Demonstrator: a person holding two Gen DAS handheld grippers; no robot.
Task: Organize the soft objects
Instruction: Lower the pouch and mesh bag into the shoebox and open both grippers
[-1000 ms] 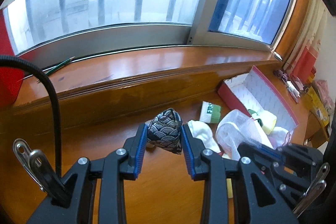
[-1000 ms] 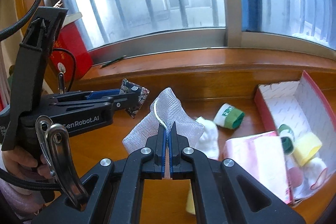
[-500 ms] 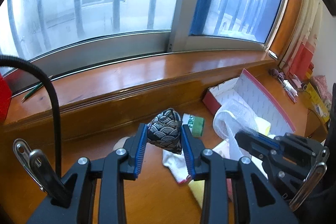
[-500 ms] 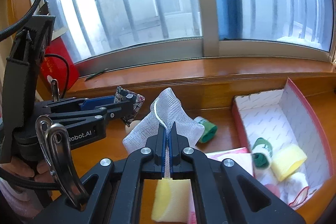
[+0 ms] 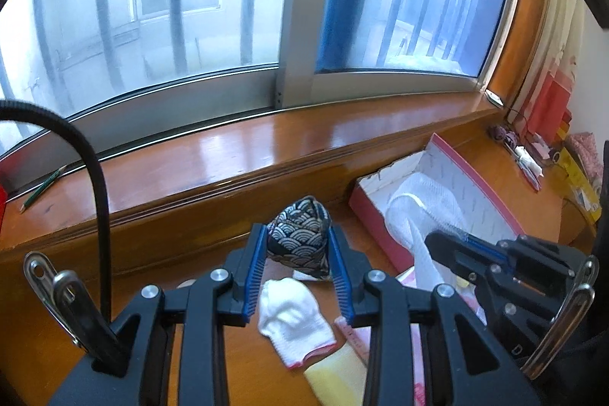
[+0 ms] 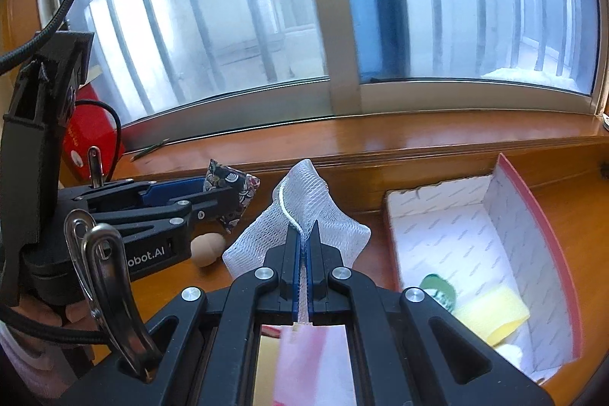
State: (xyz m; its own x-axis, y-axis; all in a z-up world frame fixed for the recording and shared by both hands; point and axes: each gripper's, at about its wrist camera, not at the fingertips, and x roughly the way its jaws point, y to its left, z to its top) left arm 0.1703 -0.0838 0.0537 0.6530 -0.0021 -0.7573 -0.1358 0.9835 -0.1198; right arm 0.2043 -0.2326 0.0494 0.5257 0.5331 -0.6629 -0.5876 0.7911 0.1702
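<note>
Your left gripper (image 5: 298,267) pinches the patterned pouch (image 5: 298,238), frame centre | right gripper (image 6: 303,255) clamps limp mesh bag (image 6: 304,215) | both light; grip bunched fabric

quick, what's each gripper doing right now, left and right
Left gripper: closed on the wave-pattern beanbag, held off the desk.
Right gripper: closed on the white mesh bag, also lifted.
</note>
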